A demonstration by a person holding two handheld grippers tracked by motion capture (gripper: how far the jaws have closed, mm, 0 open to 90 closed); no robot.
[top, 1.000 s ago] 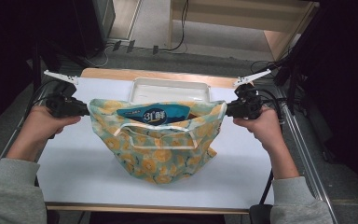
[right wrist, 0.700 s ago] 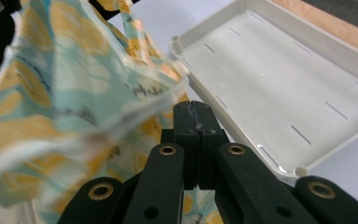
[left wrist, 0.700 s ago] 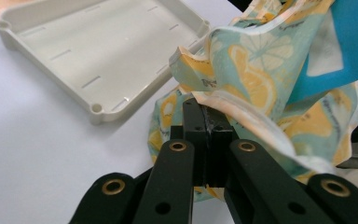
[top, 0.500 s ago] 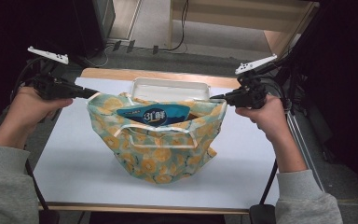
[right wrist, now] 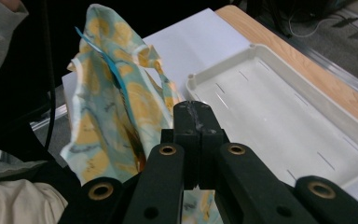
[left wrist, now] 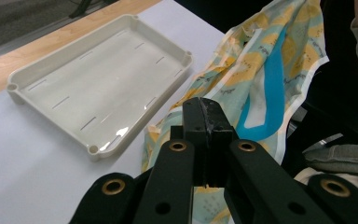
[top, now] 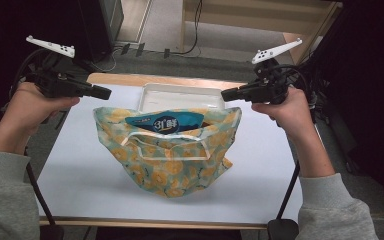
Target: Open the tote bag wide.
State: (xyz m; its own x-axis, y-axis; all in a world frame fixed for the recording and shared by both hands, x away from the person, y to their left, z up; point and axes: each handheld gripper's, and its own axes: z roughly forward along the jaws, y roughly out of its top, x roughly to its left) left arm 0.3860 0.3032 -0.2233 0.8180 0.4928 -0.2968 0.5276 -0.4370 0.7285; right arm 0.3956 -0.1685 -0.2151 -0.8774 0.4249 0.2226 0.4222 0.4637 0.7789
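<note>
A cloth bag [top: 175,160] printed with yellow flowers lies on the white table, its mouth toward the far side. A blue packet [top: 167,122] shows in the mouth. My left gripper [top: 107,92] hovers just above the bag's left top corner, jaws shut with nothing between them. Above the right top corner hangs my right gripper [top: 225,94], also shut and empty. In the left gripper view the closed tips [left wrist: 206,105] stand over the bag [left wrist: 270,60]. The right gripper view shows the same: shut tips [right wrist: 196,108] over the bag [right wrist: 107,93].
An empty white tray [top: 180,96] sits behind the bag at the table's far edge, and appears in both gripper views [left wrist: 98,88] [right wrist: 279,116]. Bare white tabletop [top: 260,170] surrounds the bag. Thin black stands [top: 290,185] rise near the front corners.
Both grippers have lifted up and off the bag's top corners, still shut. The bag has stayed where it lay.
</note>
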